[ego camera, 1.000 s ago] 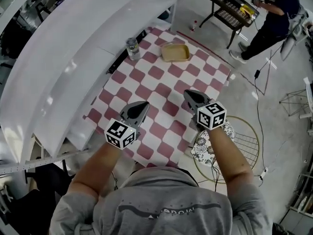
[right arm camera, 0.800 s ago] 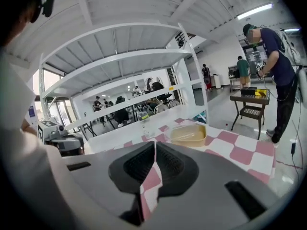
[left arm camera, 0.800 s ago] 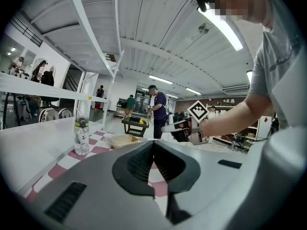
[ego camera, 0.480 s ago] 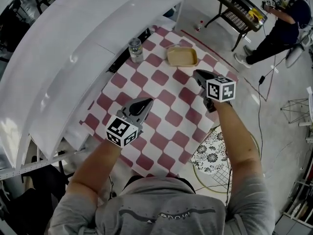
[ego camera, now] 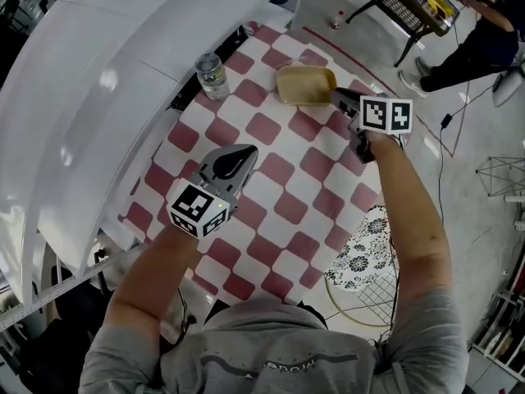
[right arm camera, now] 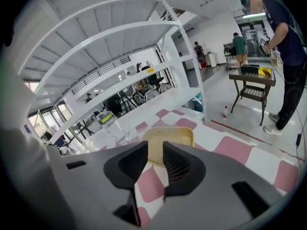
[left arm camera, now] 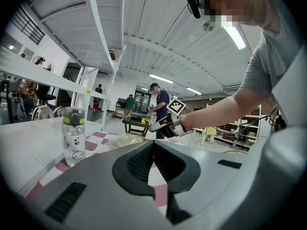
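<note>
Advancing since a second ago: right gripper (ego camera: 335,98), jaws newly cracked apart, empty, tips now just beside tan tray (ego camera: 303,82) (far end of checkered cloth (ego camera: 279,183)); left gripper (ego camera: 244,152) closed, empty, hovering nearer.

Right claw (ego camera: 339,97) sits at the tan tray (ego camera: 302,83)'s edge (bottle (ego camera: 212,75) well apart) over checked cloth (ego camera: 279,179).

Shallow tan tray (ego camera: 305,83) (empty) on checked cloth (ego camera: 279,171)
</note>
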A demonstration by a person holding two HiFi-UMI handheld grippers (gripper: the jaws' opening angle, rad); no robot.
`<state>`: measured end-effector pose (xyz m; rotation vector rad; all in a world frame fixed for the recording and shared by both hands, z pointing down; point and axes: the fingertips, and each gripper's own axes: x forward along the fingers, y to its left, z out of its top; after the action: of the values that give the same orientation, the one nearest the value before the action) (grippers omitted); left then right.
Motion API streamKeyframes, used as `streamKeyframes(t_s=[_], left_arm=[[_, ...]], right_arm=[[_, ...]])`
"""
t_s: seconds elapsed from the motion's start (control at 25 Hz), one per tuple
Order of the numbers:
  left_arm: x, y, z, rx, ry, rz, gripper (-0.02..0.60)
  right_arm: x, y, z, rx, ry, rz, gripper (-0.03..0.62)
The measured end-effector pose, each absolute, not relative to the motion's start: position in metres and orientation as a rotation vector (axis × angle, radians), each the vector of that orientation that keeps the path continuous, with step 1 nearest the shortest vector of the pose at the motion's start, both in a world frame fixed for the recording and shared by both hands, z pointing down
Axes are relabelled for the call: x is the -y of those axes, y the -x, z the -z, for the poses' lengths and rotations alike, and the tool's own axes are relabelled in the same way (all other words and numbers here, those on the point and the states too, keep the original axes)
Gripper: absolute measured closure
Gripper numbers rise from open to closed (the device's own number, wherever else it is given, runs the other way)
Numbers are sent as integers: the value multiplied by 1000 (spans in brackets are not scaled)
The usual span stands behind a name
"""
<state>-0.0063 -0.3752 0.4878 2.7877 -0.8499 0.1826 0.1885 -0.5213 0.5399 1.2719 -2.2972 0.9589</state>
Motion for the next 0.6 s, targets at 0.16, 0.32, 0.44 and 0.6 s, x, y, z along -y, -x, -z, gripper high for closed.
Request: streamKeyframes(t_s=[0.16,0.32,0.44,0.6], left_arm=[[392,-3,-494,826,-2812,-180,568],[399,-9,-499,807,-2808,-169,568],[400,-11,-506,789,-2802,-173,568],[401,-9,-514,785,-2792,-178,568]], right_arm=[[542,-191,-555,2271,-1222,-1168,456],[558,-189,-566,2221,-1214,-1310,416],[565,-188,-573,2166,-1209,-1373,385],[569,-185,-580,2095,-1216,-1405,362]])
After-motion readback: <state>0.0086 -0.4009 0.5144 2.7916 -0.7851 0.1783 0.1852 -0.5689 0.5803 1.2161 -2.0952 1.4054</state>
